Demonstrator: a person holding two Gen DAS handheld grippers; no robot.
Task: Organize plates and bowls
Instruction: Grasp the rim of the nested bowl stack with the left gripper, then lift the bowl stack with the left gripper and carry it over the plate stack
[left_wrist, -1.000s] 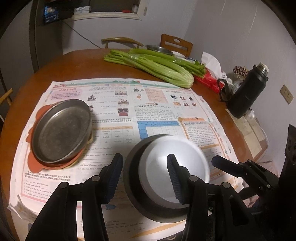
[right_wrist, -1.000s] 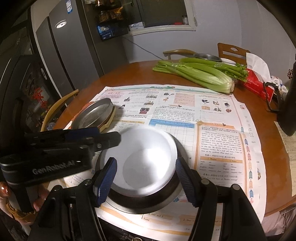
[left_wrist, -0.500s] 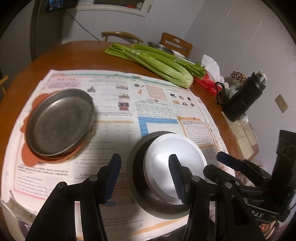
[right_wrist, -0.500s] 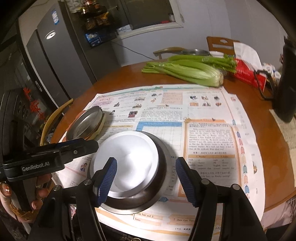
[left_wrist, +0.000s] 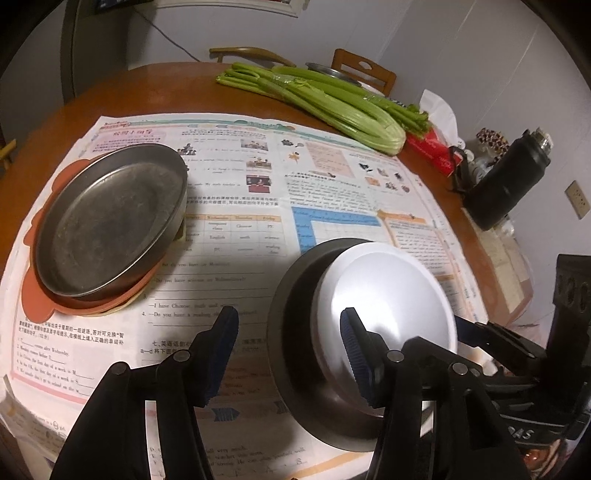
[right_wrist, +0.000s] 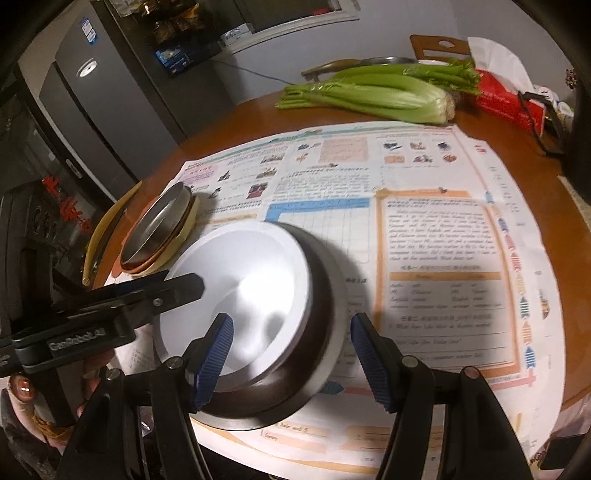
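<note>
A white bowl sits nested in a dark metal bowl on the newspaper near the table's front edge; the pair also shows in the right wrist view, white bowl in dark bowl. My left gripper is open, its jaws straddling the bowls' left rim. My right gripper is open, straddling their right rim. A metal plate rests on an orange plate at the left; it also shows in the right wrist view.
Newspaper covers the round wooden table. Celery, a red tissue box and a black flask lie at the back right. Chairs and a metal dish stand behind. A fridge is at left.
Both grippers have risen and tilted above the nested bowls, staying open. The bowls and the plates have not moved.
</note>
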